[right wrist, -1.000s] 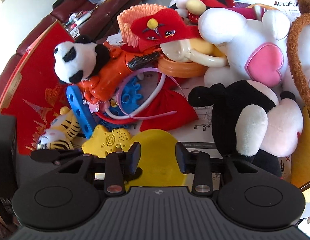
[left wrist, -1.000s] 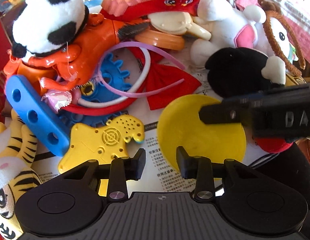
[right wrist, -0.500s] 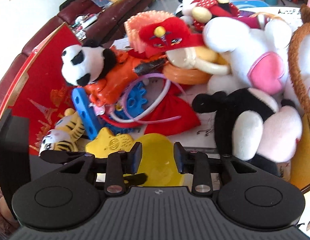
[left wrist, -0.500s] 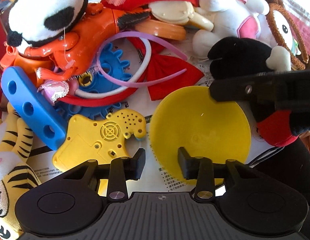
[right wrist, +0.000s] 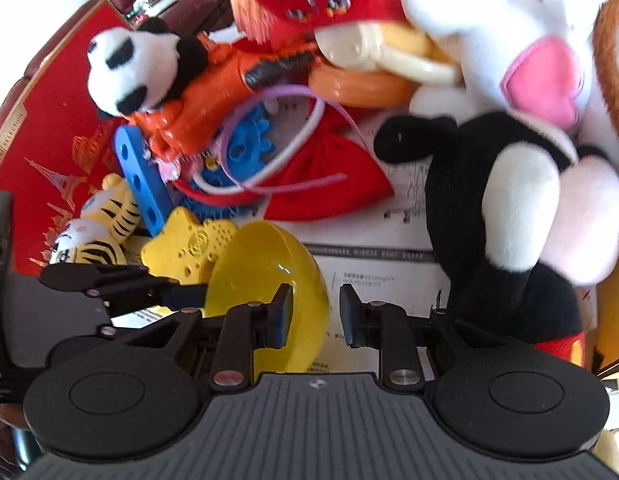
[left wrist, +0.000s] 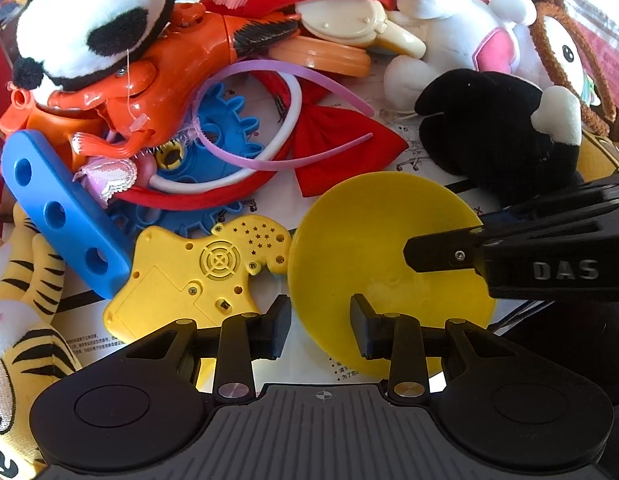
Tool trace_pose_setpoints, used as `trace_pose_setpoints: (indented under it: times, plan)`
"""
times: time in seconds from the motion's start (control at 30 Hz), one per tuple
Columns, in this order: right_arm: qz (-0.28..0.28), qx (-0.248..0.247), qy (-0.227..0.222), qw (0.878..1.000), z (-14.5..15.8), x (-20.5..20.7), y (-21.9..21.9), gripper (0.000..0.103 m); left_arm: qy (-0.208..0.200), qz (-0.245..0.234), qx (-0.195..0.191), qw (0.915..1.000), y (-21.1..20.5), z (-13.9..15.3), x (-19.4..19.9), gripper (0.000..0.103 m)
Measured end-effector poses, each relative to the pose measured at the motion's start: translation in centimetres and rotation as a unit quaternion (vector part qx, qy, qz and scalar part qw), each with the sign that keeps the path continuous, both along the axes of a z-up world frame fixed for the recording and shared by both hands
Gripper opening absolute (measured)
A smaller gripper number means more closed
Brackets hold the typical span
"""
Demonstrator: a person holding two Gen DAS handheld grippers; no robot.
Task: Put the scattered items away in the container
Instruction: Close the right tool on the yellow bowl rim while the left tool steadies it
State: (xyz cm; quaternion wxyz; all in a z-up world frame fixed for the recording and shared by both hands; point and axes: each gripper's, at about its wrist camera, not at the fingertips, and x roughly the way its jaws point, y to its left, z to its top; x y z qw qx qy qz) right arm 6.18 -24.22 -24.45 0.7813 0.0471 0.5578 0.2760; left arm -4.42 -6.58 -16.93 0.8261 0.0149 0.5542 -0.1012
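A yellow plastic disc [left wrist: 385, 256] lies on printed paper, tilted up; it also shows in the right wrist view [right wrist: 269, 280]. My left gripper [left wrist: 319, 328] is open, its jaws straddling the disc's near left edge. My right gripper [right wrist: 314, 316] is open, its jaws astride the disc's right rim; its finger [left wrist: 449, 250] reaches over the disc in the left wrist view. A yellow toy guitar [left wrist: 197, 276] lies just left of the disc. No container is clearly in view.
Toys crowd the table: a panda plush [left wrist: 89, 16], an orange toy [left wrist: 149, 76], a blue bar [left wrist: 61, 208], a blue gear [left wrist: 221, 136], headbands [left wrist: 285, 160], a red bow [left wrist: 341, 148], a black-and-white plush [right wrist: 509, 208], a tiger plush [left wrist: 21, 300].
Both grippers have moved closer to the yellow disc. The disc now stands tilted up between the right gripper's jaws, and the right gripper's finger sits lower over it.
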Motion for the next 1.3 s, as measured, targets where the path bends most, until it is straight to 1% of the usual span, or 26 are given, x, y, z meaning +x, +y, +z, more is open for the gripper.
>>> trace_pose_setpoints:
  times: [0.03,0.07,0.1,0.13,0.17,0.33,0.43,0.47,0.5,0.57,0.67,0.7,0.73,0.9,0.93,0.97,1.0,1.07,1.17,1.3]
  plan:
    - [-0.002,-0.004,0.001,1.000,-0.2,-0.1,0.0,0.018,0.000,-0.001,-0.001,1.0000,0.0,0.1,0.0,0.042]
    - [-0.003,-0.008,-0.001,1.000,-0.2,-0.1,0.1,0.015,0.000,-0.002,-0.002,1.0000,0.0,0.2,0.0,0.037]
    - [-0.002,-0.013,-0.004,1.000,-0.2,-0.3,0.2,0.015,0.001,-0.004,-0.003,1.0000,0.0,0.3,0.1,0.036]
    - [-0.001,-0.016,-0.005,1.000,-0.2,-0.3,0.4,0.015,0.000,-0.006,-0.004,1.0000,-0.4,0.0,-0.6,0.039]
    - [-0.001,-0.018,-0.006,1.000,-0.2,-0.4,0.5,0.015,0.001,-0.008,-0.005,1.0000,-0.6,0.0,-0.6,0.042]
    - [0.009,-0.029,-0.003,1.000,-0.6,-0.5,1.0,0.013,-0.002,-0.015,0.003,0.9999,-1.4,-0.2,-0.5,0.046]
    - [0.014,-0.034,-0.002,0.999,-0.8,-0.4,1.1,0.013,-0.002,-0.016,0.007,0.9999,-1.6,-0.1,-0.5,0.047]
    - [0.015,-0.034,-0.001,0.999,-0.9,-0.4,1.2,0.013,-0.002,-0.016,0.009,0.9998,-1.6,-0.2,-0.5,0.041]
    - [0.016,-0.035,0.000,0.999,-0.9,-0.3,1.2,0.013,-0.002,-0.016,0.013,0.9998,-1.8,-0.1,-0.5,0.038]
    - [0.017,-0.039,0.004,0.999,-1.0,-0.1,1.2,0.013,-0.002,-0.017,0.015,0.9997,-1.7,-0.2,-0.5,0.036]
    - [0.021,-0.040,0.009,0.999,-1.0,0.2,1.3,0.013,0.000,-0.014,0.013,0.9998,-1.7,-0.1,-0.3,0.036]
    - [0.021,-0.040,0.009,0.999,-1.1,0.2,1.3,0.013,0.000,-0.013,0.012,0.9998,-1.6,-0.1,-0.3,0.042]
    - [0.022,-0.040,0.010,0.999,-1.1,0.2,1.3,0.013,-0.001,-0.013,0.012,0.9998,-1.3,-0.1,-0.5,0.045]
    - [0.024,-0.039,0.007,0.999,-1.2,-0.1,1.3,0.013,-0.004,-0.014,0.013,0.9998,-1.4,-0.1,-0.4,0.046]
    - [0.023,-0.039,0.007,0.999,-1.2,-0.1,1.3,0.013,-0.003,-0.012,0.012,0.9998,-1.3,-0.1,-0.4,0.039]
    - [0.019,-0.037,0.007,0.999,-1.2,-0.1,1.2,0.013,-0.003,-0.010,0.014,0.9998,-1.2,-0.1,-0.4,0.027]
    - [0.017,-0.037,0.006,0.999,-1.1,-0.2,1.2,0.012,-0.004,-0.009,0.015,0.9998,-1.2,0.0,-0.4,0.026]
    - [0.018,-0.036,-0.001,0.999,-0.9,-0.3,1.2,0.012,-0.008,-0.003,0.015,0.9999,-1.0,0.2,-0.4,0.022]
    - [0.017,-0.040,-0.008,0.999,-0.7,-0.4,1.1,0.009,-0.016,0.002,0.026,0.9995,-1.1,0.6,-0.4,0.013]
    - [0.010,-0.037,-0.015,0.999,-0.3,-0.3,0.8,0.008,-0.027,0.006,0.025,0.9993,-0.8,1.5,-0.4,0.010]
